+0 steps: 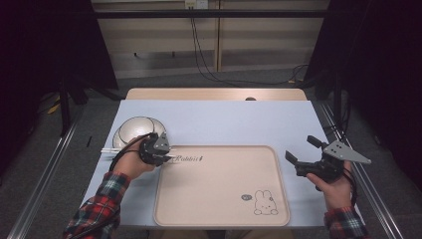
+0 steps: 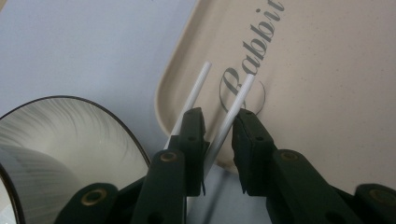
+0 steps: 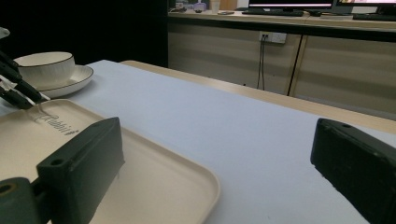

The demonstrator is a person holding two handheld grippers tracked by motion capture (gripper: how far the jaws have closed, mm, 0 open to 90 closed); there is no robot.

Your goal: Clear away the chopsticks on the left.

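My left gripper (image 1: 166, 157) is shut on a pair of white chopsticks (image 2: 238, 100) over the far left corner of a beige tray (image 1: 219, 189). In the left gripper view one stick runs between the jaws and the other lies along the outside of the left jaw, both tips above the tray's "Rabbit" lettering. The chopsticks' back ends (image 1: 108, 150) stick out left of the hand. My right gripper (image 1: 300, 148) hovers open just right of the tray, holding nothing. The right gripper view has its jaws wide apart (image 3: 215, 137), with the left gripper (image 3: 18, 91) far off at the left.
A white bowl (image 1: 135, 128) with a dark rim sits on a plate (image 3: 77, 77) beside the tray's far left corner, just behind the left hand. The tray (image 3: 154, 177) bears a rabbit drawing (image 1: 265, 203) near its front right corner. A light blue mat (image 1: 224, 124) covers the table.
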